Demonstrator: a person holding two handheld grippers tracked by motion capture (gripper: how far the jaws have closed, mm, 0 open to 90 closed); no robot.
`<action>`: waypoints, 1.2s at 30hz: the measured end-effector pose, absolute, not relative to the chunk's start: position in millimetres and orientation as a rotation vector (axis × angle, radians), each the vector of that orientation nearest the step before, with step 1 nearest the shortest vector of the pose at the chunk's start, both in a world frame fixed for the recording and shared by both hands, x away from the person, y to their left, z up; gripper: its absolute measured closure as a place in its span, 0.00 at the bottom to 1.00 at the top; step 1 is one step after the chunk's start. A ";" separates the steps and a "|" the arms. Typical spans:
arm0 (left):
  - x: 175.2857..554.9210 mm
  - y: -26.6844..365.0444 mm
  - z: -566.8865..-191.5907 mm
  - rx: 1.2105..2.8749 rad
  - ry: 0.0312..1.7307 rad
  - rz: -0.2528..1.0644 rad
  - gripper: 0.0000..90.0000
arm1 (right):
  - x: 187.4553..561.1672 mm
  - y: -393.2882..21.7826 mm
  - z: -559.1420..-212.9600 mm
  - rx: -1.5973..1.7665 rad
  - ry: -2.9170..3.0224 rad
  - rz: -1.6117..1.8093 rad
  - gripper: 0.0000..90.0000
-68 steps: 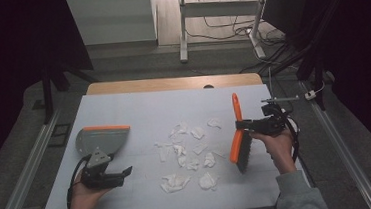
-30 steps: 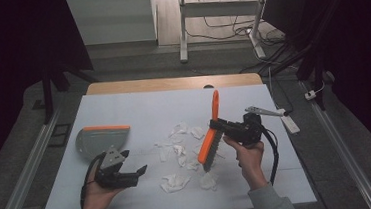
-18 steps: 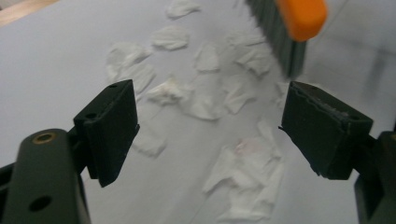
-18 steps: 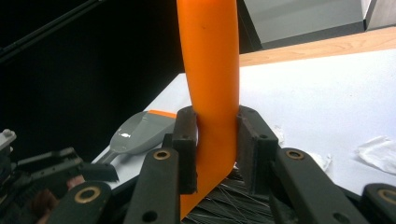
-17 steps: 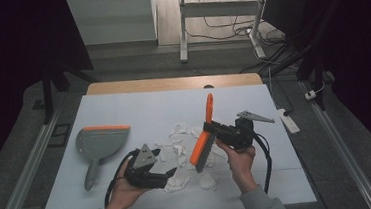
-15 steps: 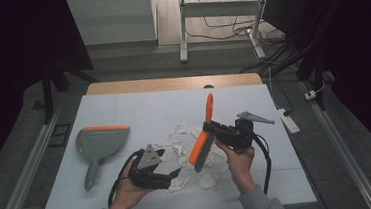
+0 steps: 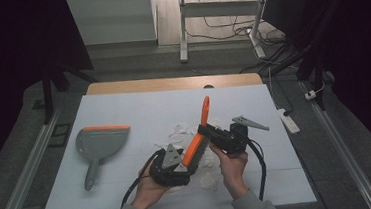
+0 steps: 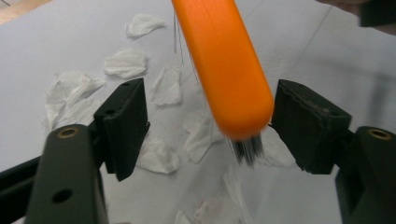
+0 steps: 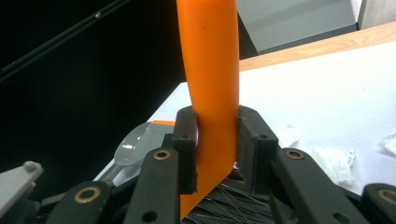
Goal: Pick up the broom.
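brush with an orange back and dark bristles hangs slanted over the middle of the white bench, its handle pointing up and away from the person. the right gripper has it clamped: in the right gripper view its jaws press on both sides of the orange neck, just above the bristles. the left gripper sits low beside the brush head, near the person's edge of the bench. in the left gripper view its jaws stand well apart, one on each side of the rounded orange tip, with a gap on both sides; they have just been closing in, with the tip between them but not pressed.

scraps of crumpled white paper lie scattered under and around the brush. a grey dustpan with an orange lip rests flat on the bench well to the left, untouched.

judging from this, the step in hand looks like a hand-over or a two-handed regrip of the brush before sweeping the scraps. the next move likely calls for the left jaws to close squarely on the orange tip without slipping off its rounded end, while the right grip holds steady until the left one is firm.
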State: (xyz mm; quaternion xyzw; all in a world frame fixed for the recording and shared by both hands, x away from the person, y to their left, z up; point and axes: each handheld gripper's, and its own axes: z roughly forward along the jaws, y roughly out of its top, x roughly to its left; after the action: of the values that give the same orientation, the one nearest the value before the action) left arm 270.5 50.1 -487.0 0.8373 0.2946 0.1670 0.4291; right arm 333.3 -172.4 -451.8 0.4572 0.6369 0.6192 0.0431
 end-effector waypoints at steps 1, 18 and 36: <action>270.5 50.1 -487.0 2.090 0.735 0.417 0.35 | 332.6 -171.6 -452.9 1.406 1.942 1.896 0.78; 288.4 61.2 -491.0 2.006 0.819 0.288 0.89 | 323.9 -165.6 -453.7 1.420 1.884 1.966 0.78; 295.4 92.9 -473.6 2.111 0.815 0.288 0.89 | 329.0 -165.2 -431.1 1.203 2.113 1.764 0.47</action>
State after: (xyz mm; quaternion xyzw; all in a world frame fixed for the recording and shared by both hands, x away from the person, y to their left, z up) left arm 295.4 92.9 -473.6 0.8410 0.3248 0.1149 0.4171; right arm 329.0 -165.2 -431.1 0.3996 0.7017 0.5858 0.0686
